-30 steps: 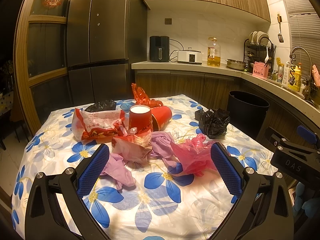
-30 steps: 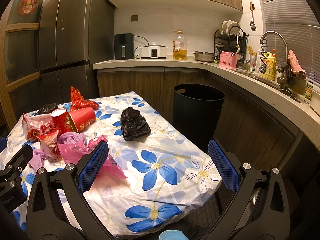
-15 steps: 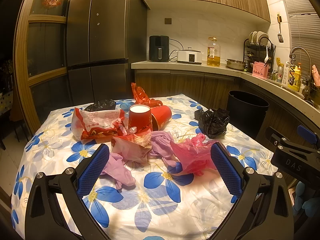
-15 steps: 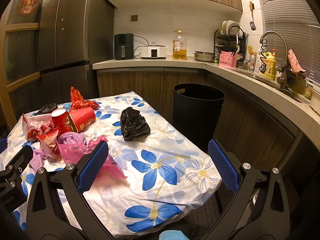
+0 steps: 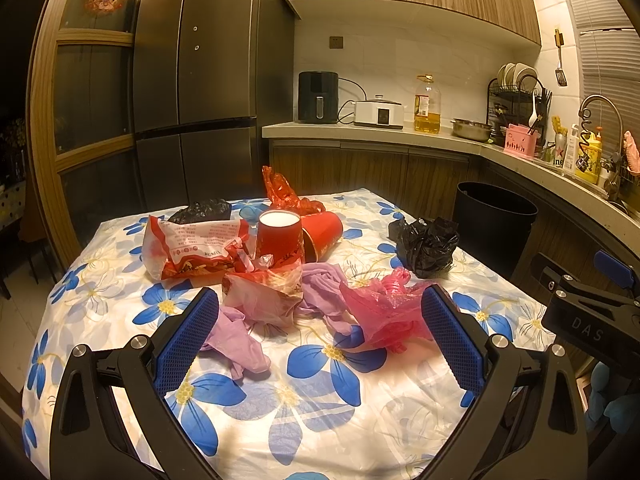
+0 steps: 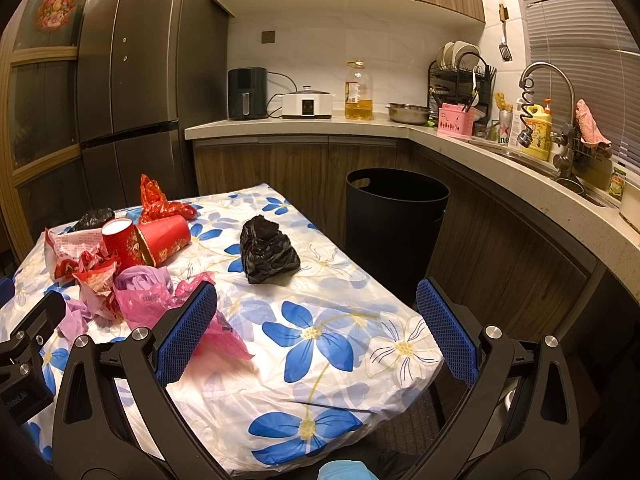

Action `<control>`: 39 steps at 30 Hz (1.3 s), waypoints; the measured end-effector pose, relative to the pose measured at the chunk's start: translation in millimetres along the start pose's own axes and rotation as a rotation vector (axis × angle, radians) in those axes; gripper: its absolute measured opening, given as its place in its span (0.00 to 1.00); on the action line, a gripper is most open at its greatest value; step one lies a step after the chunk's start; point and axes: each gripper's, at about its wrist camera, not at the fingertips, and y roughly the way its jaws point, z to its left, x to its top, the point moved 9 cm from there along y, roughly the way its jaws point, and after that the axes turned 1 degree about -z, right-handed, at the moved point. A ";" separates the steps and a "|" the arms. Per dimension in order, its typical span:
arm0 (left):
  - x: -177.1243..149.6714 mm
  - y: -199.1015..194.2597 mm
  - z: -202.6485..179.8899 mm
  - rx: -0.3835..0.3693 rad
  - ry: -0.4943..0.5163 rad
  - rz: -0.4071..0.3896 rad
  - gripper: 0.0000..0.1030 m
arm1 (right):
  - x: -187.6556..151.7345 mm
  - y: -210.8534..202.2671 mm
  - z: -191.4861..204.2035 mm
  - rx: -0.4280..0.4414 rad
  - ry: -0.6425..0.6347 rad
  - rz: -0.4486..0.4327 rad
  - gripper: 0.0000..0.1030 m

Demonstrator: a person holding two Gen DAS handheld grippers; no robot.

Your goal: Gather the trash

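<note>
Trash lies on a table with a blue-flower cloth point(image 5: 312, 396): a pink plastic bag point(image 5: 384, 308), purple gloves point(image 5: 240, 340), a red-white snack wrapper point(image 5: 192, 248), two red paper cups point(image 5: 280, 236), a red plastic bag point(image 5: 280, 188) and a crumpled black bag point(image 5: 428, 246) point(image 6: 268, 254). A black trash bin point(image 6: 394, 216) stands on the floor past the table's right side. My left gripper point(image 5: 318, 340) is open and empty, just short of the pile. My right gripper point(image 6: 316, 334) is open and empty over the table's right part.
A second small black bag point(image 5: 202, 210) lies at the far left of the table. A dark fridge point(image 5: 200, 80) stands behind. A kitchen counter point(image 6: 400, 124) with appliances, an oil bottle, a dish rack and a sink runs along the back and right.
</note>
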 end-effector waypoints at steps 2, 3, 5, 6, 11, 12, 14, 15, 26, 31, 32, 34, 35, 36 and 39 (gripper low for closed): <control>0.3 0.1 0.1 -0.001 -0.001 0.001 0.95 | 0.2 0.1 -0.1 0.000 0.000 0.000 0.96; 0.0 0.0 -0.3 -0.001 -0.001 0.001 0.95 | 0.2 0.4 -0.3 0.000 0.000 0.001 0.96; 0.3 0.1 -0.1 -0.001 0.000 0.000 0.95 | 0.5 0.6 -0.4 0.000 0.001 0.000 0.96; 1.2 0.3 0.6 -0.001 0.000 0.001 0.95 | 0.6 0.7 -0.5 -0.001 0.001 0.000 0.96; 1.1 0.3 0.7 -0.001 0.000 0.001 0.95 | 1.0 1.6 -0.5 0.000 0.000 0.000 0.96; 0.1 0.1 0.0 -0.001 0.000 0.002 0.95 | 1.0 1.6 -0.7 0.000 0.001 0.001 0.96; 0.3 0.1 0.3 -0.002 0.000 0.001 0.95 | 1.0 1.7 -0.8 0.000 0.001 0.000 0.96; 1.1 0.4 0.9 -0.001 -0.001 0.002 0.95 | 0.9 1.9 -0.8 0.000 0.001 0.001 0.96; -5.8 1.7 -1.5 0.000 0.003 0.004 0.95 | -3.8 7.6 0.5 0.035 -0.006 0.006 0.96; -11.1 5.6 1.8 -0.009 -0.009 0.003 0.95 | -9.4 15.1 13.5 0.121 -0.009 -0.018 0.96; -12.1 7.5 6.5 0.000 -0.014 0.004 0.95 | -11.5 17.5 18.6 0.161 -0.002 -0.023 0.96; -14.2 11.0 15.1 0.011 -0.030 0.004 0.95 | -14.9 21.2 26.7 0.205 0.000 -0.019 0.94; -15.4 12.3 19.0 0.018 -0.040 0.004 0.95 | -17.1 23.3 32.9 0.237 -0.001 -0.020 0.92; -15.9 13.1 22.4 0.025 -0.046 0.002 0.95 | -18.4 24.7 37.6 0.257 -0.006 -0.021 0.90; -16.9 15.3 32.4 0.049 -0.065 -0.010 0.95 | -21.7 31.3 56.8 0.334 -0.022 -0.018 0.83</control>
